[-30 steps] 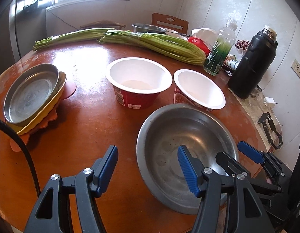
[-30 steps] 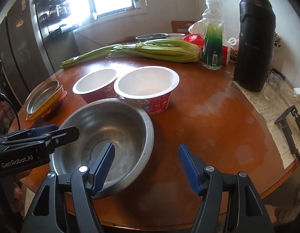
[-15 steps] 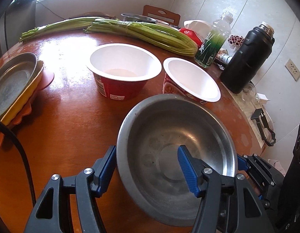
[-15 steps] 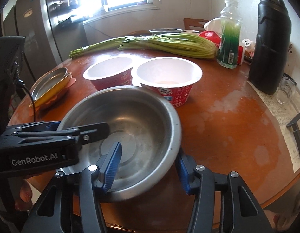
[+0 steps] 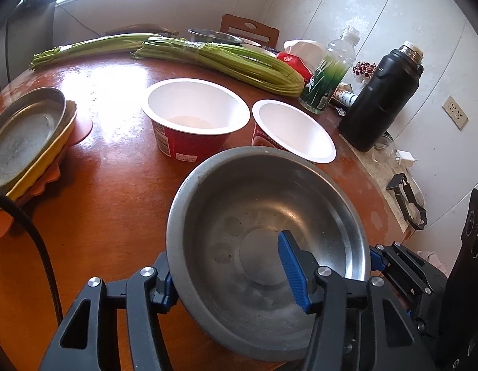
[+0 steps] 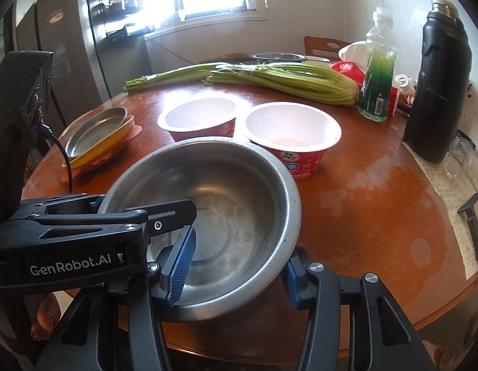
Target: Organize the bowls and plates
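Fingers of both my left gripper [image 5: 228, 273] and right gripper [image 6: 236, 270] have just squeezed the big round metal bowl's [image 5: 263, 216] rim, one each side, holding it level above the brown table [image 5: 115, 185] for stacking.

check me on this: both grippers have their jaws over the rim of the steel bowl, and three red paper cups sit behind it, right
Not quite. There are two red paper cups, not three, as the left wrist view shows. The rest stands: the left gripper and right gripper both have their jaws over the rim of the steel bowl.
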### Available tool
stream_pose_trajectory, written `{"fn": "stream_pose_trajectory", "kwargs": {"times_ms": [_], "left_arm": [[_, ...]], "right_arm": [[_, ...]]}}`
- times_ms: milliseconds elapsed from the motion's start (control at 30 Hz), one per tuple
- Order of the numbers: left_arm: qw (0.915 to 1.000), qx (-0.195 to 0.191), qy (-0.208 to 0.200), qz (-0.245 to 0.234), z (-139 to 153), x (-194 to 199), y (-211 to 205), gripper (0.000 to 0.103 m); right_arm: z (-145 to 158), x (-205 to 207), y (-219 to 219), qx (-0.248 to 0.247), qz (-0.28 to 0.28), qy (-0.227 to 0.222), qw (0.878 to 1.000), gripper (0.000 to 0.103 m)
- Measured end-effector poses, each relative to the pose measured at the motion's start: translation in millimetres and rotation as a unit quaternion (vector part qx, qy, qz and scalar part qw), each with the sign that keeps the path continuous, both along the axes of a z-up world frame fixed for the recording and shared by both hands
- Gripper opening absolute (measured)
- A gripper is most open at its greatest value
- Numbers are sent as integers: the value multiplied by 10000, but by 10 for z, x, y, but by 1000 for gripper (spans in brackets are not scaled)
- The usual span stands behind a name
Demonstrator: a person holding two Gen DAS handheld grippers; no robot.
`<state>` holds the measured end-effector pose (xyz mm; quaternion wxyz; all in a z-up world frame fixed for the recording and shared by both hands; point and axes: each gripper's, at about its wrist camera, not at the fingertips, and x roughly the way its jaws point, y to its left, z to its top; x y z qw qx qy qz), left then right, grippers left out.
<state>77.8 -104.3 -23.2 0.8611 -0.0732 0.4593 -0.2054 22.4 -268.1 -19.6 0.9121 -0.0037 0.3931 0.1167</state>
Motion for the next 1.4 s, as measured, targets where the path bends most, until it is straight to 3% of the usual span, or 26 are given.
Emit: {"fn": "stream_pose_trajectory", "kwargs": {"times_ms": [400,600,1400], "left_arm": [[9992,77,-235,319,133,-230,435,57],[9991,50,-139,387,69,-266,578,57],[9981,196,-7,592,-127,-192,668,57]], "right_arm": [[45,-87,400,37,452,-5,9990,53],[11,-112,522,-27,542,51,9985,53],[-131,-7,675,-147,550,263,9980,53]]}}
